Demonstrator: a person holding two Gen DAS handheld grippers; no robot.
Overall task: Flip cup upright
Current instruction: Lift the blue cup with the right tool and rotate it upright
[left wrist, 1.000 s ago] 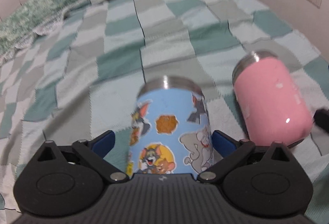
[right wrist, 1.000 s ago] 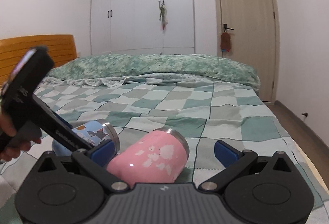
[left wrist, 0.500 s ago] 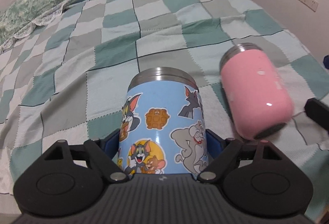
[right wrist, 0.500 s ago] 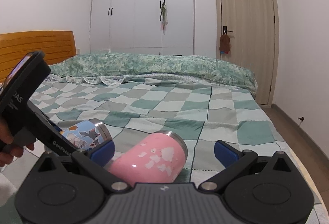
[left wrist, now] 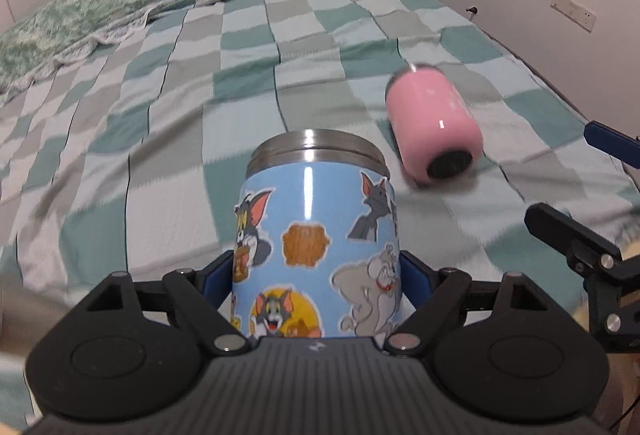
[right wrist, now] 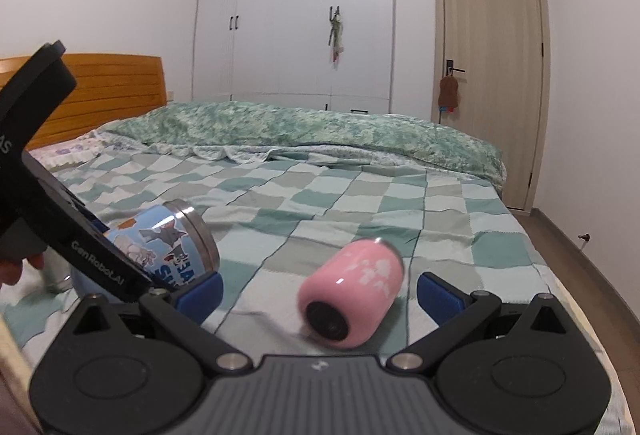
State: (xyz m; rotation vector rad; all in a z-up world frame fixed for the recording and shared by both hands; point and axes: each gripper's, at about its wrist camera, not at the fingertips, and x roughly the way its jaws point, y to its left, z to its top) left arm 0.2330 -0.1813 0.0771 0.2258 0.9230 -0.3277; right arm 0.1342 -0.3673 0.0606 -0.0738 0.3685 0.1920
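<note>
Checked green-and-white bedspread (left wrist: 248, 83) fills both views, two cups on it.
Left tongs (left wrist: 316, 275) clamp the blue cartoon-sticker steel cup (left wrist: 316, 255) at lower centre; right tongs (right wrist: 320, 287) gape around the pink cup (right wrist: 352, 291) lying on its side.

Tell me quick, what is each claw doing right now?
Left claw: closed on the blue cartoon cup.
Right claw: open, holding nothing; the pink cup lies loose between its fingers.

"GenRobot.AI" on the left gripper (right wrist: 120, 267), partial letters on blue cup (right wrist: 168, 243)
</note>
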